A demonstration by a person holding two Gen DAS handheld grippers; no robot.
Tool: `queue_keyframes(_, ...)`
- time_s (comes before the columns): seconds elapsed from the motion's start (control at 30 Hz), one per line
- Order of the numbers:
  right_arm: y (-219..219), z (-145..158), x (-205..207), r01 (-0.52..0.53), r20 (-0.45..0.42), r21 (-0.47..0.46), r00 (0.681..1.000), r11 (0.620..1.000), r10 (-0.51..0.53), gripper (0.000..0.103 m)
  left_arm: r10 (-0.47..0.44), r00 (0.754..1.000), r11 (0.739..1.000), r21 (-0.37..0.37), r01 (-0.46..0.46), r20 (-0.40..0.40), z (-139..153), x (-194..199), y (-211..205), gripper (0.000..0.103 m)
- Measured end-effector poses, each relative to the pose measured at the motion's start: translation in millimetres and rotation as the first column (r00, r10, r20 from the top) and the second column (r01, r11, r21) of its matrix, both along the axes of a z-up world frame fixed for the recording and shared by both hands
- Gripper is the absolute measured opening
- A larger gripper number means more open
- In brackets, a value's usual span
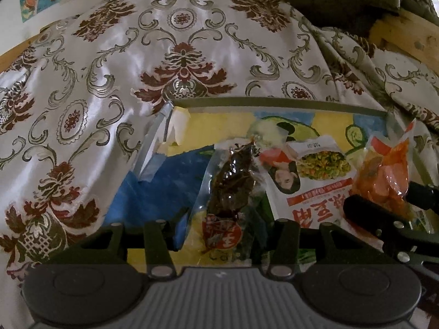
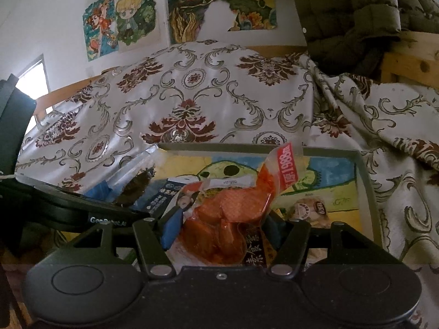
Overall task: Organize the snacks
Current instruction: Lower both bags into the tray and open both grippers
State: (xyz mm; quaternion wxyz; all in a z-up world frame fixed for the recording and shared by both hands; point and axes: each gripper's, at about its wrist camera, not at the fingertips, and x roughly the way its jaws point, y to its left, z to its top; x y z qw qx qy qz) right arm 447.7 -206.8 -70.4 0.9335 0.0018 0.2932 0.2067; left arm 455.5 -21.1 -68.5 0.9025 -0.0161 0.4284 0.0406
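The left gripper (image 1: 223,213) pinches a clear packet of dark brown snack (image 1: 233,183); the right gripper (image 2: 219,224) clamps an orange-red pouch (image 2: 227,216) above the tray (image 2: 367,192).

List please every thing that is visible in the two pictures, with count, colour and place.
dark snack pack: 1, brown, held over the tray
orange snack pack: 1, orange-red, held over the tray
white snack bag: 1, white and red, lying in the tray
tray: 1, grey rim, on the tablecloth
tablecloth: 1, white with maroon pattern
drawings: several, colourful, on the wall
left gripper: 1, black, jaws shut on the dark pack
right gripper: 1, black, jaws shut on the orange pack
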Motion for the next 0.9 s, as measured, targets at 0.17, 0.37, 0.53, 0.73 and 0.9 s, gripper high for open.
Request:
queue_keyframes(0.17,-4,1,-1,-0.004,0.004,-0.018,1.0,1.0,0.004,0.076,0.012,1.0,1.0,-0.015,-0.012,-0.011,-4,0,-1,0.055)
queue_keyframes(0.37,-10,9,-3,-0.007,0.012,-0.035,1.0,0.999,0.008,0.087,0.026,1.0,0.999,-0.041,-0.026,0.006,0,-4,2,0.073)
queue_keyframes(0.53,-22,17,-16,0.01,0.034,-0.03,0.999,1.0,-0.009,0.096,0.034,0.998,0.996,-0.087,-0.029,0.052,10,-17,8,0.08)
queue_keyframes(0.73,-42,29,-39,0.073,0.067,0.017,0.995,0.997,-0.074,0.102,0.063,0.986,0.991,-0.129,-0.043,0.152,22,-52,15,0.091)
queue_keyframes(0.9,-52,41,-59,0.102,0.073,0.028,0.992,0.994,-0.104,0.102,0.108,0.965,0.987,-0.145,-0.074,0.237,35,-92,17,0.102)
